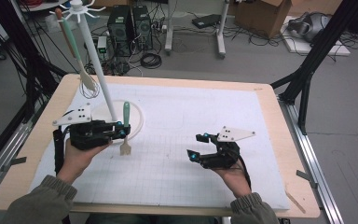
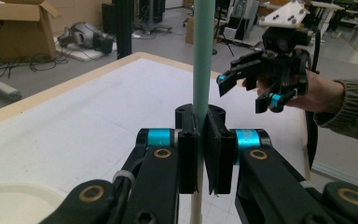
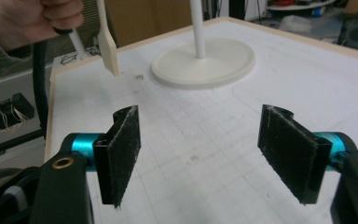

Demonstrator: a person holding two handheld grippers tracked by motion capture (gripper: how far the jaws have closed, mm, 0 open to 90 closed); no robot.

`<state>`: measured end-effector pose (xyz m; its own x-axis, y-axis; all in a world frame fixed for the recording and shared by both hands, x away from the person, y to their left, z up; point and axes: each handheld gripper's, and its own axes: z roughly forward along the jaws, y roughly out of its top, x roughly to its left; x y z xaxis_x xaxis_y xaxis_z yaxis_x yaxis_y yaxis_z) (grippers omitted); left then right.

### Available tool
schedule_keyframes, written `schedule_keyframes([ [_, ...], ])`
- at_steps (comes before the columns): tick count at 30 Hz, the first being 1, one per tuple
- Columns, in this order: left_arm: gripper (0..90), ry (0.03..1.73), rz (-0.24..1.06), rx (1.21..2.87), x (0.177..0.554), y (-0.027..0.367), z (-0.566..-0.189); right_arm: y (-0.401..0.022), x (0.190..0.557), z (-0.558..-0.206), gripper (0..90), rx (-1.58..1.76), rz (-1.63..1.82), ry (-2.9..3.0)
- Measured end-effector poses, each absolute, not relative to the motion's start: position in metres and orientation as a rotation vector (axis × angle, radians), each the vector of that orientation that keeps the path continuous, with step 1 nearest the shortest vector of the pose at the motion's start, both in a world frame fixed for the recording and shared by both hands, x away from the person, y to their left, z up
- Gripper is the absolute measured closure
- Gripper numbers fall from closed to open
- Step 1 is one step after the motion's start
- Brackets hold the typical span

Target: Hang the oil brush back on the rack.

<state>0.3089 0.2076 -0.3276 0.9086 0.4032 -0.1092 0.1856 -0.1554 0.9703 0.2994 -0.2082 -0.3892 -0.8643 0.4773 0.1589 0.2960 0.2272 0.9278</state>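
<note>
Jaws of your left gripper [image 1: 119, 130] are clamped tight on the spatula [image 1: 126, 128], mid-handle, holding it upright just beside the stand [image 1: 103, 79] base. Your right gripper [image 3: 205, 154] stands wide and empty over the table [image 1: 200, 116]. Judged light and stiff, with a smooth handle: grip low on the teal.

My left tongs [image 2: 199, 154]: matt black plastic with brass-look rivets and glossy teal sleeves. Spatula [image 1: 126, 128]: smooth matt green handle, pale wooden blade. My right tongs [image 3: 214, 154]: rough, felt-like black pads [image 3: 123, 154]. Worktop [image 1: 261, 93]: light wood edge under a matt white gridded sheet. Stand [image 3: 205, 63]: smooth matt white plastic.
</note>
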Motion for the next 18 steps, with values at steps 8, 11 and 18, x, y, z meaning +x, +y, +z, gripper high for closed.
schedule_keyframes([
  [8,84.1,0.465,0.213,1.710,0.310,0.220,-0.318,-0.231,0.295,-0.404,27.1,0.831,1.630,2.295],
  [11,84.1,0.475,0.224,1.704,0.312,0.224,-0.314,-0.235,0.293,-0.405,27.1,0.841,1.618,2.283],
  [18,84.1,0.483,0.248,1.690,0.317,0.231,-0.301,-0.236,0.291,-0.407,25.4,0.827,1.572,2.290],
])
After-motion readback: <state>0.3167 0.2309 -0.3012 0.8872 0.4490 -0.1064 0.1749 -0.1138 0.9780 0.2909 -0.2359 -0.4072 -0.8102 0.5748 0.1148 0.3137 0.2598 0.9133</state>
